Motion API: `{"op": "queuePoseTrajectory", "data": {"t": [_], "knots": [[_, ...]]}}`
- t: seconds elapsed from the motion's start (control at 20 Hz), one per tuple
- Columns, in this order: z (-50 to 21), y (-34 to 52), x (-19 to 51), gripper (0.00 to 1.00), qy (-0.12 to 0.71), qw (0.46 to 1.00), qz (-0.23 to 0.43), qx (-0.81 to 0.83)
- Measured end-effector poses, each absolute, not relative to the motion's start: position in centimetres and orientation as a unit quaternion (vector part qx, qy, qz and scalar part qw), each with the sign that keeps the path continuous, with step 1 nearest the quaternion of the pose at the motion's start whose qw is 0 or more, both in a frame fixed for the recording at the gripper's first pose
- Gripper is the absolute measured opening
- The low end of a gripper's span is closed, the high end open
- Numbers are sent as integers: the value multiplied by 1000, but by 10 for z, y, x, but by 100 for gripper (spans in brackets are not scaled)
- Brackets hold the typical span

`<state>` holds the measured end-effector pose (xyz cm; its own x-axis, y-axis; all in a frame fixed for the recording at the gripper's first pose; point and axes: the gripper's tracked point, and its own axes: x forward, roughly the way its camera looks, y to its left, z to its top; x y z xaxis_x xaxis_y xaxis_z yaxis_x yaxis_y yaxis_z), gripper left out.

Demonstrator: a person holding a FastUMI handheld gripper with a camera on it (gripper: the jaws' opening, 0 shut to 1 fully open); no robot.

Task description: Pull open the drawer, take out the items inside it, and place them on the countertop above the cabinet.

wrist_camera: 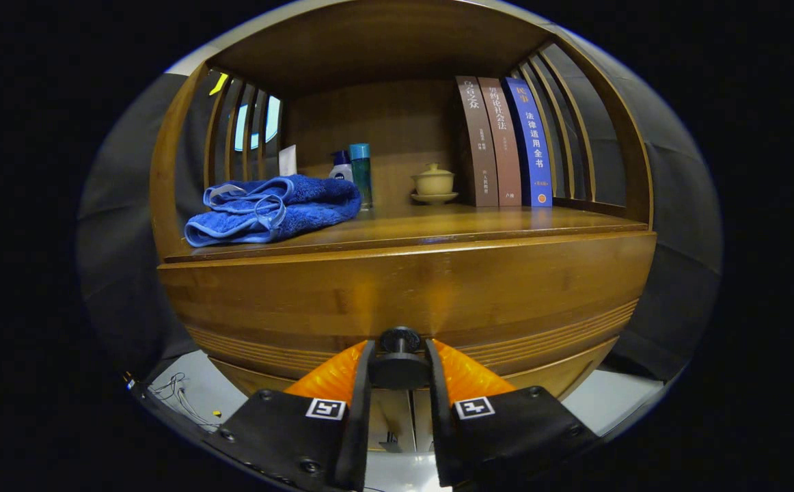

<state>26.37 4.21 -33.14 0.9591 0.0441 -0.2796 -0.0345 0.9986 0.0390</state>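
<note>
Gripper (400, 359) clenched on the drawer knob (400, 339).

Both fingers press the dark round knob from either side, level and square to the wooden drawer front (404, 294) just ahead. Beyond and above them lies the countertop (438, 229): a folded blue towel (270, 208) to the left, bottles (354, 171) behind it, a lidded cup (433, 183) and three upright books (504, 142) to the right, bare wood along the front edge between.

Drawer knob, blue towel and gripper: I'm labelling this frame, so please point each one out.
Drawer knob (400, 339): gripper view, its round head, clamped between the fingers.
Blue towel (275, 207): gripper view, middle of the folded pile on the countertop.
Gripper (399, 355): gripper view, midway between its fingertips.
</note>
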Motion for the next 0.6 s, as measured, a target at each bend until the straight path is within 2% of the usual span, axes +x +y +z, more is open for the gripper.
{"op": "queuePoseTrajectory", "data": {"t": [0.05, 0.6], "knots": [[-330, 42, 262, 36, 146, 989, 20, 13], [-326, 35, 164, 35, 135, 990, 23, 37]]}}
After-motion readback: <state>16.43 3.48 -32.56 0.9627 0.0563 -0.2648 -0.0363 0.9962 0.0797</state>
